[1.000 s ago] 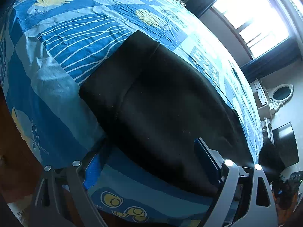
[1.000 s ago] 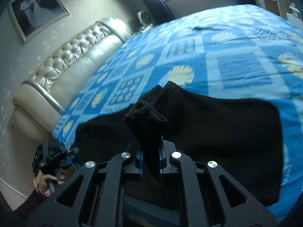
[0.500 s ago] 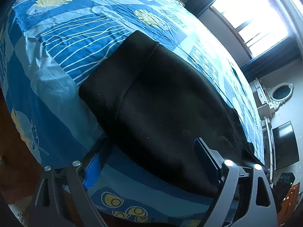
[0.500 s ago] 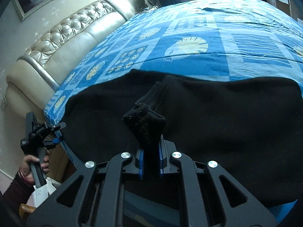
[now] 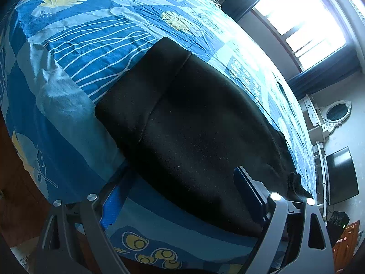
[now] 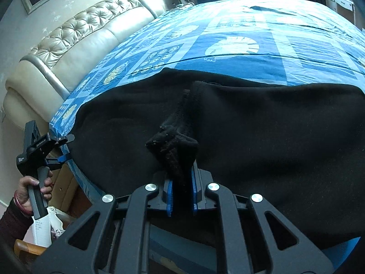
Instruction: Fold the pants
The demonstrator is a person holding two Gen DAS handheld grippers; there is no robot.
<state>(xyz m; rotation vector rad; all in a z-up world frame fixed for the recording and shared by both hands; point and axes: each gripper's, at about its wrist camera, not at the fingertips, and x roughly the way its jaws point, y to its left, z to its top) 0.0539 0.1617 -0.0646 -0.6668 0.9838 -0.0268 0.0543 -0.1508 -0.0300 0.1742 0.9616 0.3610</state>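
Black pants (image 5: 194,123) lie spread flat on a blue patterned bedspread (image 5: 95,38), near the bed's front edge. My left gripper (image 5: 178,196) is open, its blue pads on either side of the pants' near edge, holding nothing. In the right wrist view the pants (image 6: 262,125) fill the middle. My right gripper (image 6: 181,194) is shut on a bunched fold of the black fabric (image 6: 173,143), low over the pants. The left gripper (image 6: 43,146) shows at the bed's left corner, held by a hand.
A beige tufted headboard (image 6: 75,38) runs along the bed's far left. A bright window (image 5: 303,16), a dark monitor (image 5: 340,173) and a white dresser (image 5: 319,118) stand beyond the bed. Wooden floor (image 5: 16,182) lies below the bed edge.
My right gripper has carried the gripped pants fold down and across, so the pants now lie spread wider on the bed. The left gripper has hardly moved and stays open.
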